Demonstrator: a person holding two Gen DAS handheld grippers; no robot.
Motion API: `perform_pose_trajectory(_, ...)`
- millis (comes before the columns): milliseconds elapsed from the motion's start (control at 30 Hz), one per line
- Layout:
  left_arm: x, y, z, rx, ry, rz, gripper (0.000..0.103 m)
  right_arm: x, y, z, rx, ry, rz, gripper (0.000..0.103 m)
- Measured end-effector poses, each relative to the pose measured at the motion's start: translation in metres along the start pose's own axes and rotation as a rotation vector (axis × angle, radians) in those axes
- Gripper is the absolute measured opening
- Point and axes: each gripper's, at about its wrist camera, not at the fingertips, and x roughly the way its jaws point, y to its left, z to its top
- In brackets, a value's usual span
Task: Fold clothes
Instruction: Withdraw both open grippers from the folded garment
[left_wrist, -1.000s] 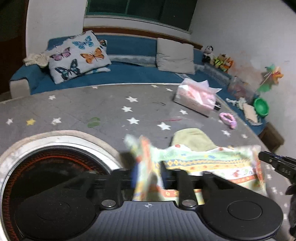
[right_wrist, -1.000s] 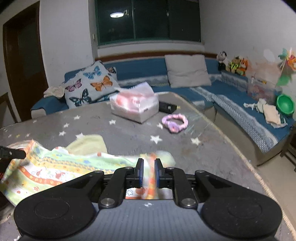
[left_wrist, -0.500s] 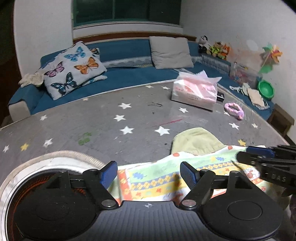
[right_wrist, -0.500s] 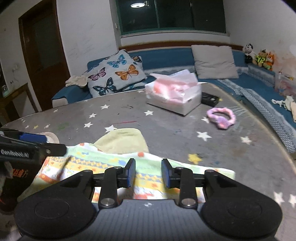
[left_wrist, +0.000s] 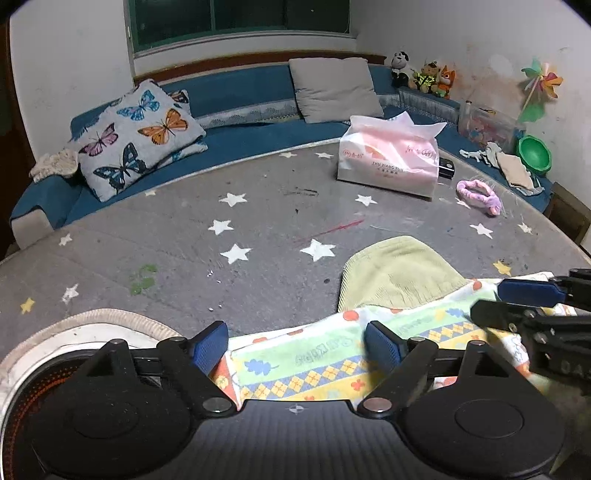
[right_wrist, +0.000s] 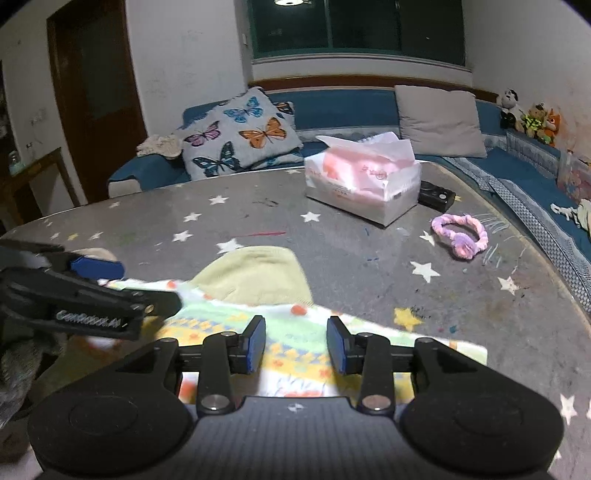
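Note:
A patterned green, yellow and orange cloth lies flat on the grey star-print table, folded into a band, with a plain yellow-green part sticking out behind it. It also shows in the right wrist view. My left gripper is open just above the cloth's left end, holding nothing. My right gripper is open above the cloth's right part, empty. Each gripper shows in the other's view, the right one and the left one.
A pink tissue pack, a small black box and a purple scrunchie lie at the table's far right. A round white-rimmed opening is at the near left. A blue sofa with cushions stands behind.
Both grippers have let go of the cloth and opened wide. The cloth has dropped from its lifted state to lie flat on the table.

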Motion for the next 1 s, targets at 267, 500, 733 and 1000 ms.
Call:
perform_pose_trajectory(267,-0.026,-0.009,-0.011,0.021,-0.027,-0.003,0.101,-0.034,0.020,-0.024,-0.036,-0.004,0.037,0.056)
perform_pose_trajectory(500,-0.041,-0.013,-0.025,0.022,-0.024,0.000,0.103,-0.047,0.036,-0.044,-0.056,0.000,0.025,0.065)
perform_pose_trajectory(733,-0.054,-0.011,-0.050,0.020,-0.022,0.028,0.103,-0.060,0.045,-0.065,-0.069,-0.015,-0.004,0.069)
perform_pose_trajectory(1000,-0.067,-0.009,-0.073,0.006,-0.029,0.034,0.103,-0.082,0.043,-0.082,-0.071,-0.030,-0.005,0.069)
